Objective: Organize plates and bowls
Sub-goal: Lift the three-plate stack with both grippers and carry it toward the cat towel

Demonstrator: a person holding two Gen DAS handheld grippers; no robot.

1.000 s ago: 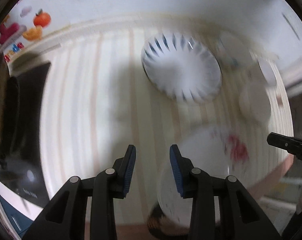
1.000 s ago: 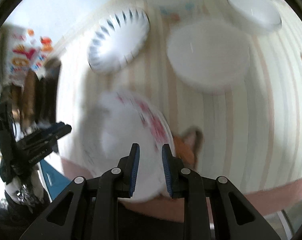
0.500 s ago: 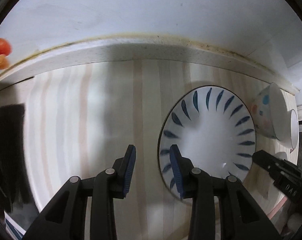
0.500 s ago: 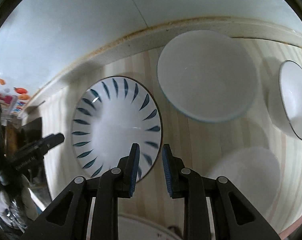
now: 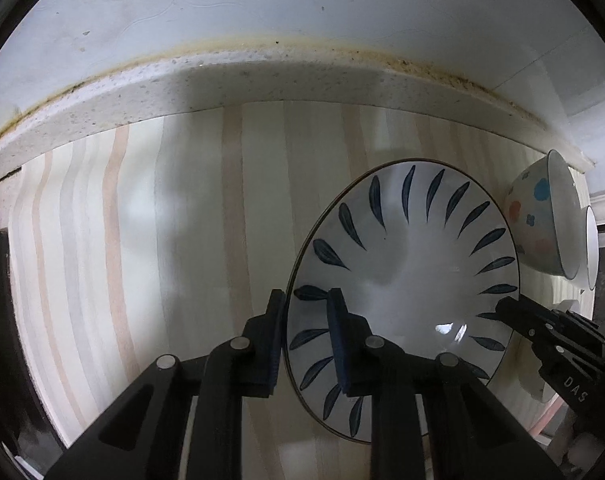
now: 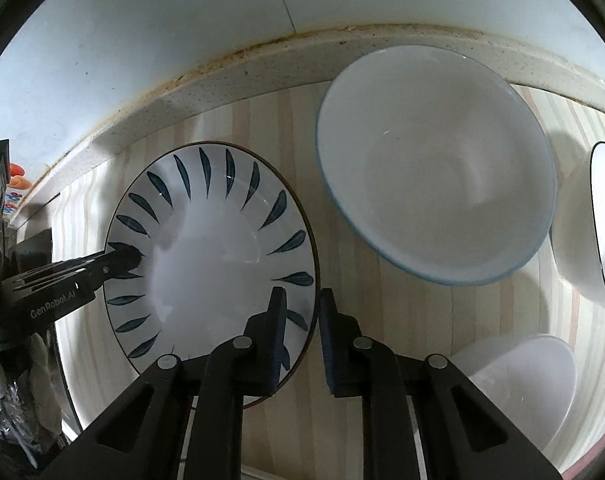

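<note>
A white plate with dark blue leaf marks (image 5: 414,264) lies on the striped counter; it also shows in the right wrist view (image 6: 206,256). My left gripper (image 5: 306,336) straddles the plate's left rim, jaws open, one finger on each side. My right gripper (image 6: 300,332) straddles its right rim, jaws open likewise. Each gripper shows in the other's view, the right one (image 5: 550,344) at the plate's right edge and the left one (image 6: 82,276) at its left edge.
A large white bowl with a pale blue rim (image 6: 434,164) stands behind right of the plate. A dotted bowl (image 5: 542,220), a dark-rimmed white bowl (image 6: 590,232) and a white bowl (image 6: 518,380) stand to the right. A raised stone ledge (image 5: 262,76) and wall bound the counter.
Both grippers have moved in on the leaf plate from opposite sides. Half a second ago they were short of it; now each has its fingers around a rim.
</note>
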